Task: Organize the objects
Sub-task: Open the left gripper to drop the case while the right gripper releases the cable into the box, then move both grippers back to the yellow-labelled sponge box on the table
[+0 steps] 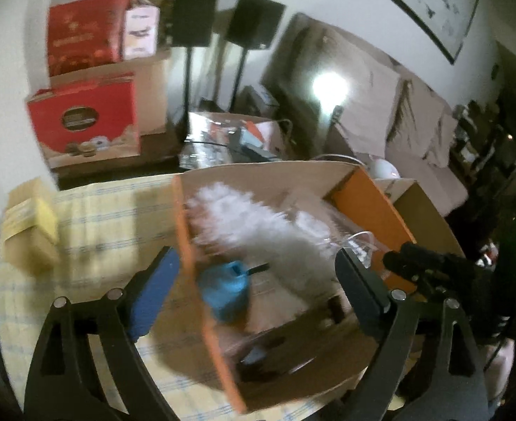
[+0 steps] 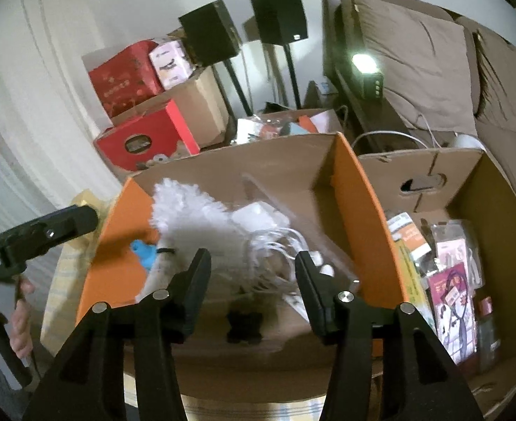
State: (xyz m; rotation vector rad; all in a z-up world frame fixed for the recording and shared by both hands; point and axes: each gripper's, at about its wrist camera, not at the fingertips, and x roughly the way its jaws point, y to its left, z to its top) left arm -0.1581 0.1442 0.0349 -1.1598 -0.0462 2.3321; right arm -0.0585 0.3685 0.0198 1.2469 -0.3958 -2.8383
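Observation:
An orange cardboard box (image 1: 191,231) stands on the table, also seen in the right wrist view (image 2: 370,207). It holds a white fluffy duster (image 1: 258,231) (image 2: 194,217), a blue object (image 1: 228,287) (image 2: 144,251), a white charger (image 2: 258,215) and white cables (image 2: 279,245). My left gripper (image 1: 254,294) is open and empty, its jaws straddling the box's left wall. My right gripper (image 2: 252,273) is open and empty, just above the box's near side. The right gripper shows in the left wrist view (image 1: 430,266), and the left one in the right wrist view (image 2: 44,235).
A second cardboard box (image 2: 475,182) with packets and cards stands right of the orange one. A yellow checked cloth (image 1: 93,217) covers the table, with a yellow sponge block (image 1: 33,224) on it. Red boxes (image 1: 82,122), speakers (image 1: 194,14) and a sofa (image 2: 433,56) stand behind.

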